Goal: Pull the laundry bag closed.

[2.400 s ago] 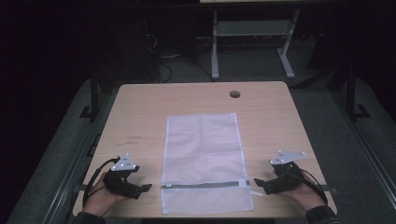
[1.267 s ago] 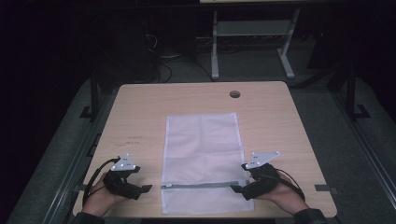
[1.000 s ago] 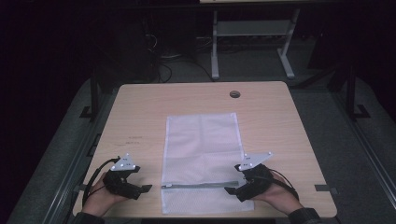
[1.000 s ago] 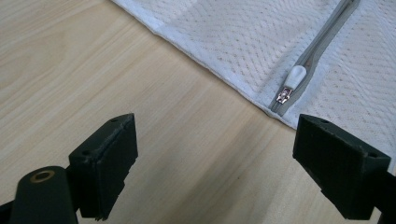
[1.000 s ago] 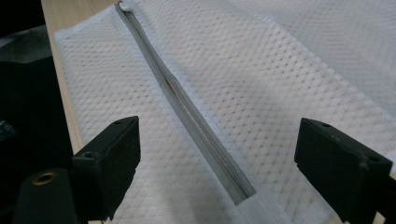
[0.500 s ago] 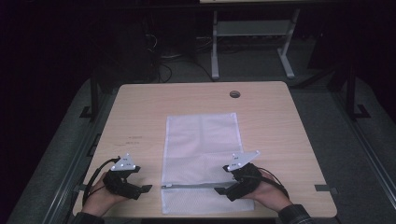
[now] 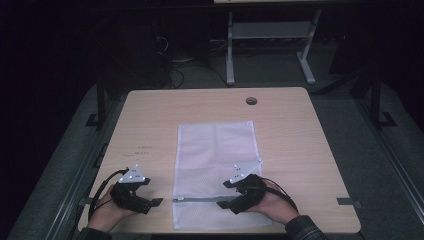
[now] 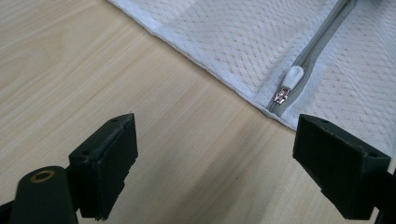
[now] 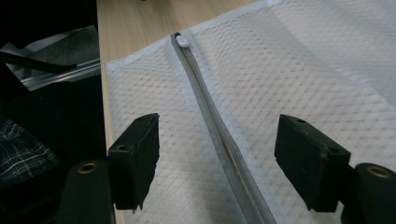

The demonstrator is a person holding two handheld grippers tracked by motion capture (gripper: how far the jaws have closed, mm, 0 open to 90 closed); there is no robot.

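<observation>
While the white mesh bag (image 7: 216,172) lies flat mid-table at the near edge, zipper (image 9: 219,140) shut, its pull (image 8: 290,80) by the spread, idle left gripper (image 7: 152,202), the right gripper (image 7: 226,195) has slid in over the zipper, jaws part-closing but gripping nothing, likely to pin it.

White mesh bag (image 7: 215,165), grey zipper (image 9: 210,121), light wood-grain table (image 7: 150,120)
</observation>
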